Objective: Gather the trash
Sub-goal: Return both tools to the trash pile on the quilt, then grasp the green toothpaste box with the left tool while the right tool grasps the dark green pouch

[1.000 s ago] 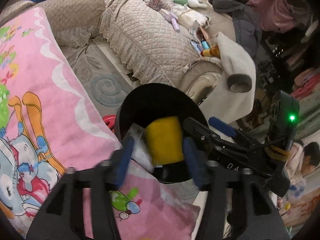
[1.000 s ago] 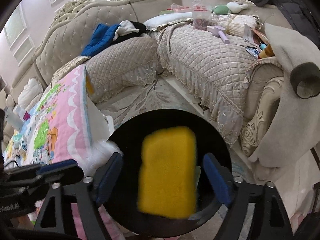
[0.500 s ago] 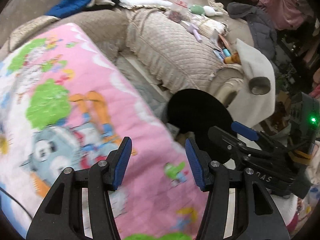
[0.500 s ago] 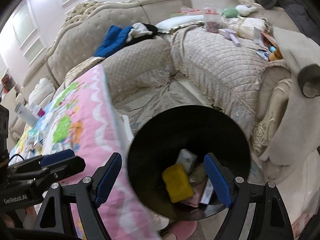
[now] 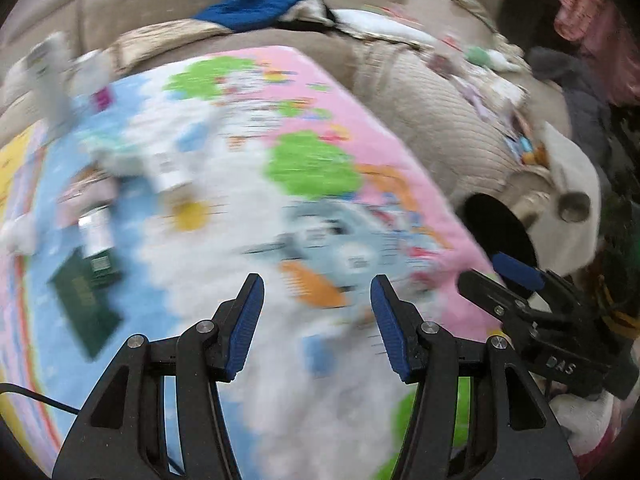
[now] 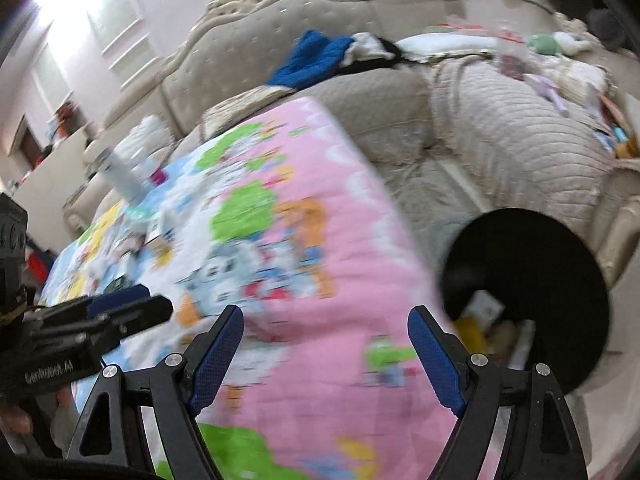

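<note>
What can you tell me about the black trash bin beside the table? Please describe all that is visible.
The black trash bin is round, open at the top, with a dark, matte inside. It stands upright on the floor between the edge of the pink cartoon blanket and the beige sofa. Inside lie a yellow piece and some pale paper or packaging, too blurred to name. No gripper touches it. In the left wrist view only part of its opening shows.

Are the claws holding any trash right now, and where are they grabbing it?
No. The left claw and the right claw are both open and empty, over the cartoon blanket. Trash lies in the black bin.
</note>
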Action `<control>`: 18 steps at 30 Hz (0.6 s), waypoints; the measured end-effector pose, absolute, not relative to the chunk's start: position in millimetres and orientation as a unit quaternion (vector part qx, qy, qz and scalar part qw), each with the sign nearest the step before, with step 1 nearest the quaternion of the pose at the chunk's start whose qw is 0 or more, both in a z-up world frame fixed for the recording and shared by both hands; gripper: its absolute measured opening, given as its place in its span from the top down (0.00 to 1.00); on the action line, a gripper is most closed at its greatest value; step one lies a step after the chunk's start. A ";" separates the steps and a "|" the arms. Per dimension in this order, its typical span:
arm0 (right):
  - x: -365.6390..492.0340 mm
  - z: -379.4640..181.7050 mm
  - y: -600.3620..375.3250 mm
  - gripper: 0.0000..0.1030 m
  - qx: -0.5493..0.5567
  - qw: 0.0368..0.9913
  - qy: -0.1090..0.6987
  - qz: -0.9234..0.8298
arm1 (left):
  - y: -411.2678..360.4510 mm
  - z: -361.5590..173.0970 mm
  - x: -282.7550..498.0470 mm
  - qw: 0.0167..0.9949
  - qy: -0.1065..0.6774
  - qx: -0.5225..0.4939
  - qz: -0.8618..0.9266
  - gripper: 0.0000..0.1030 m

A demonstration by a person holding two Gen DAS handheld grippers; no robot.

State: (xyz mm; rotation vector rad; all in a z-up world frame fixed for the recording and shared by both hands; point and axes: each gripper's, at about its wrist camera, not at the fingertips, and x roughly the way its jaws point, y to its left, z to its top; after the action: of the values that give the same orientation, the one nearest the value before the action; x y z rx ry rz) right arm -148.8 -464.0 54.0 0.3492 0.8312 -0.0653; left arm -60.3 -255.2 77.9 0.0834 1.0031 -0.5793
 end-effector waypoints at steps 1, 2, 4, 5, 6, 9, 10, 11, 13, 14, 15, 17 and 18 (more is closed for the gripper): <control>-145.4 54.0 -453.8 0.20 0.165 0.901 0.401 -0.023 | -242.3 78.0 -56.2 0.840 0.474 0.034 -0.262 0.47; -142.8 54.1 -445.6 0.21 0.162 0.903 0.398 -0.017 | -226.1 77.1 -50.4 0.845 0.475 0.028 -0.245 0.47; -136.7 54.8 -427.4 0.24 0.158 0.905 0.394 0.002 | -203.3 73.2 -39.7 0.851 0.478 0.016 -0.217 0.47; -133.5 54.4 -421.3 0.26 0.157 0.905 0.395 0.008 | -193.1 70.3 -34.3 0.852 0.481 0.011 -0.205 0.47; -129.3 53.4 -411.6 0.26 0.153 0.905 0.396 0.017 | -181.7 66.3 -27.0 0.852 0.487 0.005 -0.191 0.47; -118.6 49.2 -392.1 0.26 0.146 0.904 0.401 0.035 | -158.3 57.3 -7.1 0.856 0.493 -0.004 -0.157 0.47; -115.5 47.4 -387.0 0.26 0.144 0.903 0.403 0.039 | -152.7 54.0 0.6 0.856 0.496 -0.007 -0.147 0.47; -113.0 45.6 -383.2 0.26 0.142 0.902 0.406 0.042 | -148.9 49.9 9.1 0.853 0.503 -0.012 -0.141 0.47; -107.7 42.1 -374.9 0.26 0.135 0.900 0.412 0.050 | -145.5 42.5 23.2 0.848 0.512 -0.023 -0.133 0.47; -105.9 41.2 -371.6 0.26 0.132 0.899 0.414 0.052 | -144.1 37.6 30.7 0.847 0.515 -0.030 -0.128 0.47; -104.1 40.7 -369.0 0.26 0.129 0.899 0.415 0.054 | -144.1 35.4 34.6 0.848 0.515 -0.032 -0.126 0.47; -102.8 40.6 -365.5 0.26 0.126 0.899 0.415 0.056 | -147.3 34.0 41.9 0.853 0.506 -0.033 -0.124 0.48; -101.0 39.9 -364.3 0.26 0.124 0.899 0.416 0.057 | -149.6 33.6 43.9 0.853 0.505 -0.031 -0.128 0.48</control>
State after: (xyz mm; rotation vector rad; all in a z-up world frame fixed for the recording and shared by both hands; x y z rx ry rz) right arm -101.0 -364.3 39.9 0.2567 0.8615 0.1188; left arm 43.9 -149.6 33.6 -0.0643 1.0618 -0.2696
